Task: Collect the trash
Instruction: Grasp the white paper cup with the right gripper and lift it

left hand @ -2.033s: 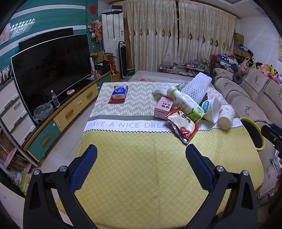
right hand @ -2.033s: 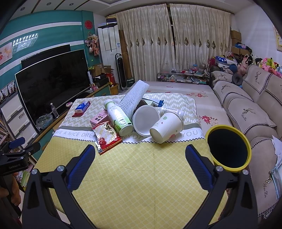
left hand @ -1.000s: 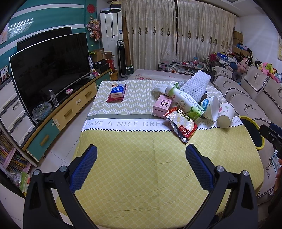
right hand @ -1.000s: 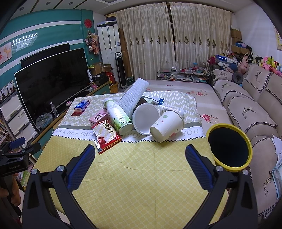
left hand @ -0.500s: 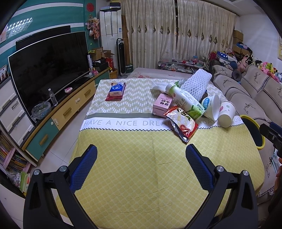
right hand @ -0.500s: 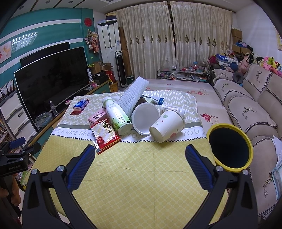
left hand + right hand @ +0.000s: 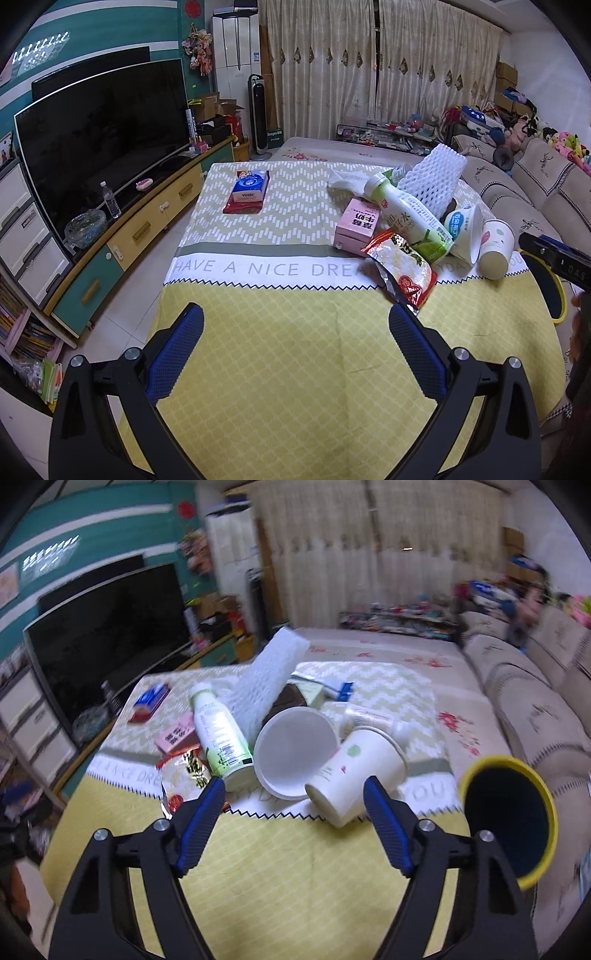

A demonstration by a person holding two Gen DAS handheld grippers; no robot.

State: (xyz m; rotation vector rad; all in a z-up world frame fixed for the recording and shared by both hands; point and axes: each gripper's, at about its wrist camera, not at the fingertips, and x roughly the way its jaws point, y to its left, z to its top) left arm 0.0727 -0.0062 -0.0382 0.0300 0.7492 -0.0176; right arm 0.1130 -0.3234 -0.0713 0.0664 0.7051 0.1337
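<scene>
Trash lies heaped past the right gripper [image 7: 293, 799], whose empty jaws have just been narrowing but stand apart: paper cup [image 7: 354, 771] at one o'clock, snack bag [image 7: 184, 775] at ten, bin [image 7: 508, 819] at three, while the left gripper [image 7: 295, 332] gapes wide over bare tablecloth [image 7: 295, 369].

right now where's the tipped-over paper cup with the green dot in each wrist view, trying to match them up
Left wrist view: the paper cup lies on its side at the right end of the trash pile, near the table's right edge.
Right wrist view: the same cup is low and centre, just beyond the open right gripper.
Shared landmark: the green-label bottle, left of the cup in both views.
</scene>
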